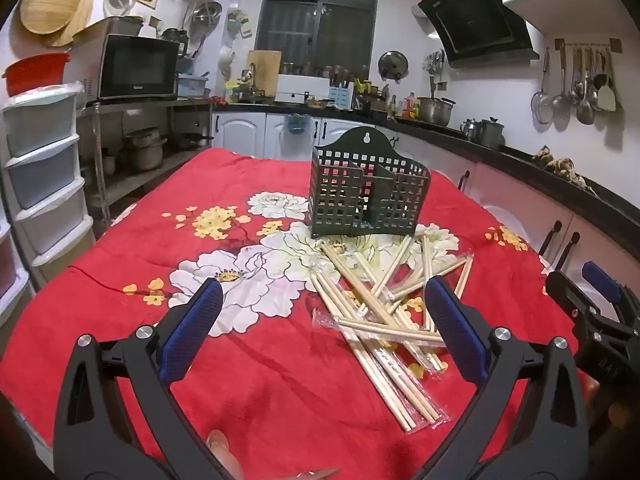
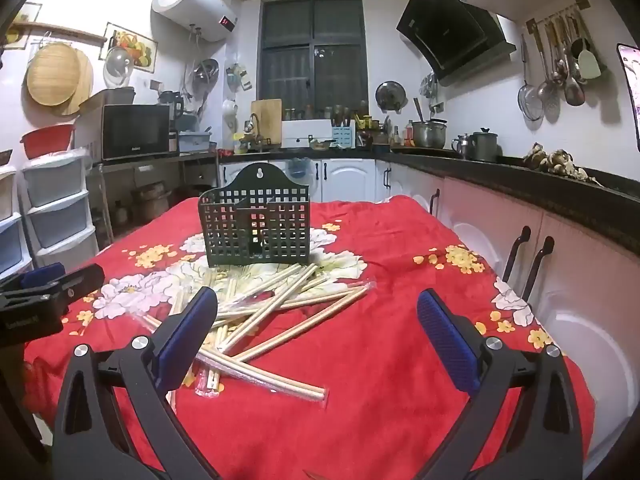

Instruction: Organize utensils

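Observation:
A dark green perforated utensil holder [image 1: 366, 192] stands upright on the red floral tablecloth [image 1: 240, 360]; it also shows in the right wrist view [image 2: 256, 226]. A pile of wooden chopsticks in clear wrappers [image 1: 384, 320] lies in front of it, also seen in the right wrist view [image 2: 264, 316]. My left gripper [image 1: 324, 300] is open and empty, above the cloth, left of the pile. My right gripper [image 2: 316, 308] is open and empty, over the pile's right side; it shows at the left wrist view's right edge [image 1: 592, 304].
The table's right edge runs close to pink and white cabinets [image 2: 560, 280] with black handles. A stack of plastic drawers [image 1: 44, 180] stands left of the table. A black counter [image 2: 520, 176] with pots lies behind and to the right.

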Tool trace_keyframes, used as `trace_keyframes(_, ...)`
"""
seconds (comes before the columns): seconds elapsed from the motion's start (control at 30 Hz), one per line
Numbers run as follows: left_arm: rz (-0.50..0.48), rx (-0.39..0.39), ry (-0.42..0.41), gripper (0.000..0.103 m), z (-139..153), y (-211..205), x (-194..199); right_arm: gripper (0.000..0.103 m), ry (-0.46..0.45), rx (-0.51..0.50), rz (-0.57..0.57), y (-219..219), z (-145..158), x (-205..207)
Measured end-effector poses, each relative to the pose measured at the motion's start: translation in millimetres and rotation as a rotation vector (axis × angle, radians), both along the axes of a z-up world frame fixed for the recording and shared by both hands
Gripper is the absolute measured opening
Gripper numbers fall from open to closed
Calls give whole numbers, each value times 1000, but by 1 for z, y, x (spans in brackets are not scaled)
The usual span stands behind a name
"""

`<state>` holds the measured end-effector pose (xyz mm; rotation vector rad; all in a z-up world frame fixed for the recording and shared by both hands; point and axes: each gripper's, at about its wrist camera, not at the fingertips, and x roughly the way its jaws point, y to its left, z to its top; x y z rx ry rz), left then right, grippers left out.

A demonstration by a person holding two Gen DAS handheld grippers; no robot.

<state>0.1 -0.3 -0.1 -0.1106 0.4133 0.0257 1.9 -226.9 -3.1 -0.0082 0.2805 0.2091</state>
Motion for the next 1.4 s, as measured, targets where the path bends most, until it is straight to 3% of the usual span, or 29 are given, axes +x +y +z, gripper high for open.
trace_keyframes(1.4, -9, -12, 7, 94, -2, -7, 3, 97, 2, 2, 9, 3, -1, -1)
